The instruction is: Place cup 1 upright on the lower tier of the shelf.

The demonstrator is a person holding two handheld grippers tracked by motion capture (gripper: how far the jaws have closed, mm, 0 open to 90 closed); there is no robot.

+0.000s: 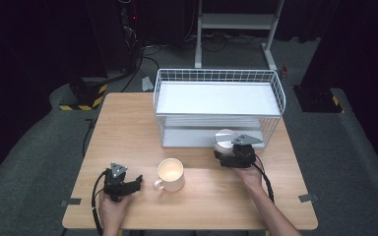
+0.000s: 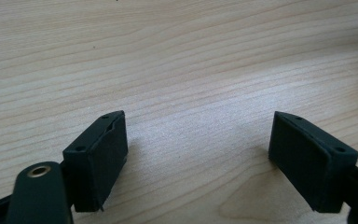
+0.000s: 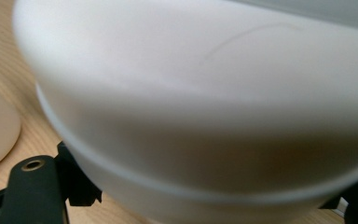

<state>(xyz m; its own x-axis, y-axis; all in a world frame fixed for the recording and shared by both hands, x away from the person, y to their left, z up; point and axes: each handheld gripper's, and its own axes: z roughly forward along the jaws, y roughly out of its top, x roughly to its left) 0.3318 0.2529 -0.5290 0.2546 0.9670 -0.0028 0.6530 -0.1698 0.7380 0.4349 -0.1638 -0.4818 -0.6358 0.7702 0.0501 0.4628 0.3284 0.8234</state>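
Right gripper [image 1: 236, 153] sits at the front edge of the white wire rack [image 1: 275, 86], at the mouth of its lower tier. Its fingers are clamped across a white bowl [image 1: 223, 140]; in the right gripper view the bowl's wall [image 3: 191, 116] bulges between the two black jaws, pressed on both sides. The bowl is at the rack's front right, partly over the worktop [image 1: 128, 128], partly at the lower shelf. Cannot tell whether it rests on anything or hangs in the grip.

Left gripper [image 1: 137, 181] lies low on the worktop at the near left, in the person's left hand. Fingers [image 2: 100, 158] are parted, nothing between them, bare wood grain below.

A cream mug [image 1: 170, 174] stands upright on the worktop between the two grippers, handle toward the left gripper, near it but apart.

Judgement on progress: the work looks like moving crockery between rack and worktop. The bowl is mid-transfer, gripped and at the rack's threshold; direction cannot be read from this moment. The upper shelf is bare. The mug is untouched and probably the left gripper's job. Roughly the first half: one piece in hand, one waiting, nothing settled.
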